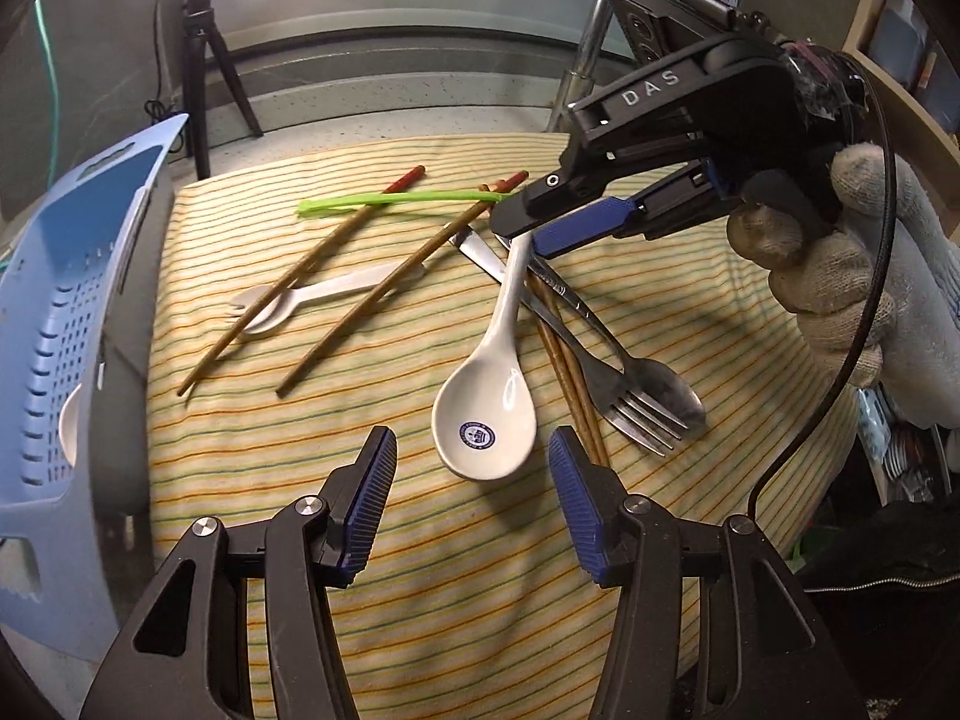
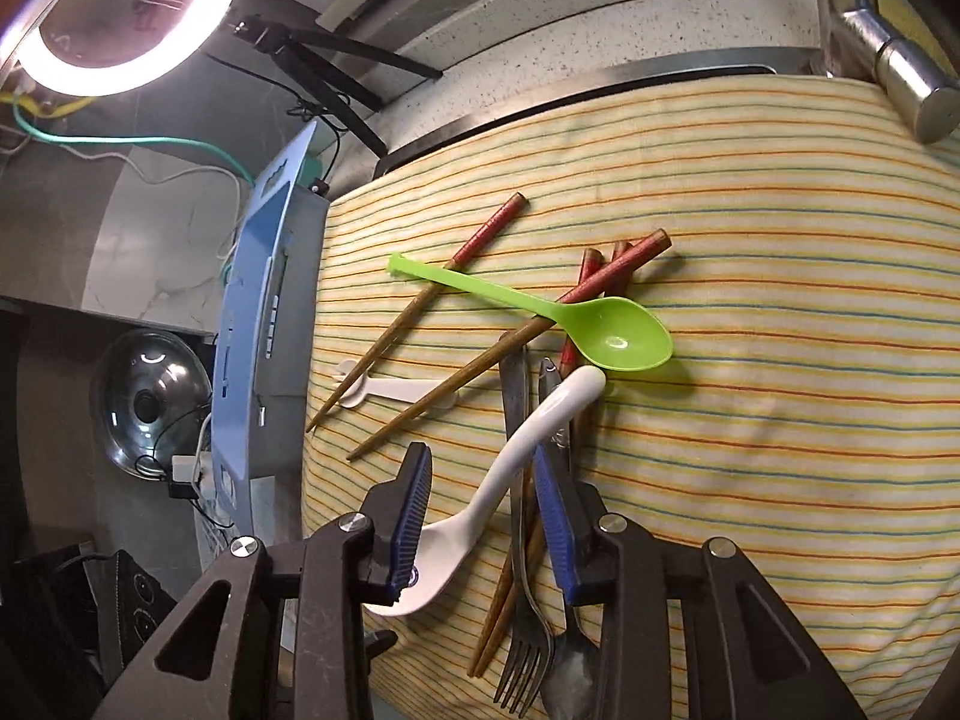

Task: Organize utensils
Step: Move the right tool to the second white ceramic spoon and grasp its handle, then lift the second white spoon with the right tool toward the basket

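Observation:
Utensils lie on a striped cloth (image 1: 420, 570). A white ceramic spoon (image 1: 489, 402) lies over a metal fork (image 1: 630, 402), a metal spoon (image 1: 666, 390) and brown chopsticks (image 1: 570, 384). A green plastic spoon (image 2: 570, 318), two more chopsticks (image 1: 354, 306) and a white plastic spork (image 1: 312, 297) lie farther back. My left gripper (image 1: 474, 504) is open and empty, just in front of the ceramic spoon's bowl. My right gripper (image 2: 483, 516) is open, its fingers on either side of the ceramic spoon's handle (image 2: 510, 468), low over the pile; it also shows in the left wrist view (image 1: 528, 228).
A blue perforated basket (image 1: 66, 330) stands at the cloth's left edge and holds a white utensil (image 1: 71, 426). A metal faucet (image 2: 888, 60) rises behind the cloth. A ring light (image 2: 120, 12) on a tripod stands at the back left. A pot lid (image 2: 150, 402) lies lower left.

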Demonstrator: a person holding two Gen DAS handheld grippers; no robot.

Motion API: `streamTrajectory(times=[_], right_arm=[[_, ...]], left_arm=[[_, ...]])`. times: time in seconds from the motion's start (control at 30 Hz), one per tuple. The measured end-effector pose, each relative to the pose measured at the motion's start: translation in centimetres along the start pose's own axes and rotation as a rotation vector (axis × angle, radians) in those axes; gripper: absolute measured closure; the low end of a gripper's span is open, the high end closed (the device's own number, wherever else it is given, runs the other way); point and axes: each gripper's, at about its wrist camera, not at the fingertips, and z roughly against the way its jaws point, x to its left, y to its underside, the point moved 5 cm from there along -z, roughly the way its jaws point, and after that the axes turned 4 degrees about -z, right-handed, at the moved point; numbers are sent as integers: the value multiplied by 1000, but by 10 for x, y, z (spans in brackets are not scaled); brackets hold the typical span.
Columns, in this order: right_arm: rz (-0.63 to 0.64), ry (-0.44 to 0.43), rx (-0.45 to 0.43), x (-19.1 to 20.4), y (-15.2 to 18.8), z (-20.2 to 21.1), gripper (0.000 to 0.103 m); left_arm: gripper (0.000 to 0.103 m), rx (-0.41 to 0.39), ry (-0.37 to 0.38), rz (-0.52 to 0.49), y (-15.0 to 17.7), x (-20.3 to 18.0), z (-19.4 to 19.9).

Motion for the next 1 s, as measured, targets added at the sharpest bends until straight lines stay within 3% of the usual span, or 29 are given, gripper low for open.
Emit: streamTrajectory(times=[0.5,0.7,0.83,1.0], right_arm=[[-20,19,15,1,-4,-16,78],[-20,45,22,0,-5,-22,87],[-25,41,24,-2,-5,-24,89],[-33,32,22,-1,-6,-23,90]], left_arm=[[51,17,21,-3,2,-5,-16],[51,14,22,-6,2,-4,-20],[64,12,33,0,1,-2,-24],[64,-3,42,7,1,0,-24]])
